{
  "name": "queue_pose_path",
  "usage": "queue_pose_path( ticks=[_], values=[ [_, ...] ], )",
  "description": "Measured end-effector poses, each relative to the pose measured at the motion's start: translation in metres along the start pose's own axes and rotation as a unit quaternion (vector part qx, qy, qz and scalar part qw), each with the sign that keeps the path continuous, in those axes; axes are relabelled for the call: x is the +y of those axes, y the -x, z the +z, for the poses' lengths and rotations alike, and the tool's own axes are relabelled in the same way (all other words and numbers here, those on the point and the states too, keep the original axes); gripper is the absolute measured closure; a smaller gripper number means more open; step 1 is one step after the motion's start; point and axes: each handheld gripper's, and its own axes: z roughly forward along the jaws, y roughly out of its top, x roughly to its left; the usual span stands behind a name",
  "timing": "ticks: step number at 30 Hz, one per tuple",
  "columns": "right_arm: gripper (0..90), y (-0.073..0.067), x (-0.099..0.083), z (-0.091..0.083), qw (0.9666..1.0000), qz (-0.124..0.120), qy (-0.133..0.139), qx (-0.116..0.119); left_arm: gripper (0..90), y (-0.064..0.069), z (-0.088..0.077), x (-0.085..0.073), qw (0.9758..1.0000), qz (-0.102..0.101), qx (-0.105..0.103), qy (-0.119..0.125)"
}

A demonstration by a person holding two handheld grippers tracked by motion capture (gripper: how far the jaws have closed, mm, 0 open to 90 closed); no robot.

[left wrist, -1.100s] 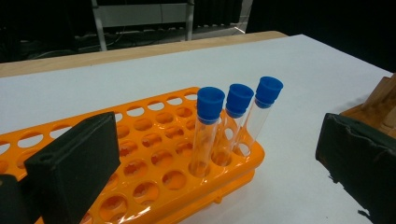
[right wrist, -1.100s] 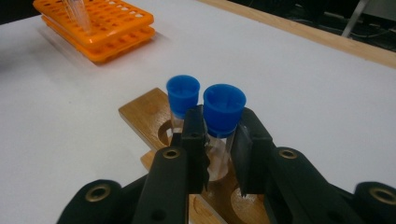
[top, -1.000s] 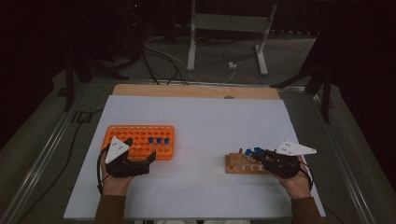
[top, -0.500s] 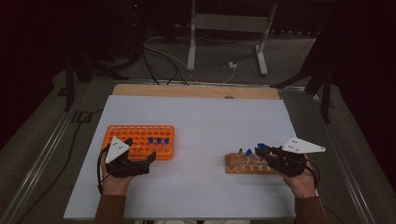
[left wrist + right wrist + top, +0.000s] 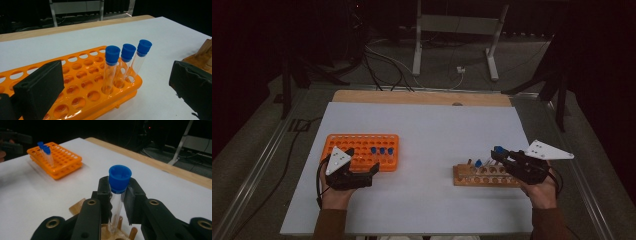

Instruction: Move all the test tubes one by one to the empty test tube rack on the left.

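White-topped desk, bare wooden strip along far edge. Orange tube rack lies flat on desk near left edge, toward near side; three blue-capped tubes stand upright in row at its right end. Wooden tube rack lies on desk near right edge, toward near side, well apart from orange rack.

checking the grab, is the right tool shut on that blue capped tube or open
Shut on it: the right tool has both jaws pressed against the clear tube just under its blue cap, above the wooden rack.
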Motion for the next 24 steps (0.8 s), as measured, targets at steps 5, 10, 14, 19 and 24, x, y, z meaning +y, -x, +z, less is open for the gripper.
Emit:
queue_pose_path(
  ticks=[5,10,14,19,24],
  values=[
    [76.5,-0.001,0.008,0.004,0.9999,-0.003,0.007,-0.007,0.8,0.001,0.001,0.0,1.0,0.002,0.0,0.0],
    [76.4,-0.004,0.016,0.015,0.9999,-0.005,0.01,-0.01,0.8,0.002,0.0,0.002,1.0,0.003,-0.001,0.003],
    [76.4,-0.009,0.023,0.023,0.9999,-0.007,0.014,-0.007,0.8,0.003,-0.002,0.003,1.0,0.004,0.001,0.009],
    [76.4,-0.018,0.029,0.033,0.9998,-0.01,0.016,0.001,0.8,0.006,-0.002,0.006,0.9999,0.009,0.001,0.012],
    [76.5,-0.028,0.032,0.044,0.9998,-0.012,0.012,0.007,0.8,0.01,-0.001,0.007,0.9998,0.017,0.002,0.011]
  ],
)
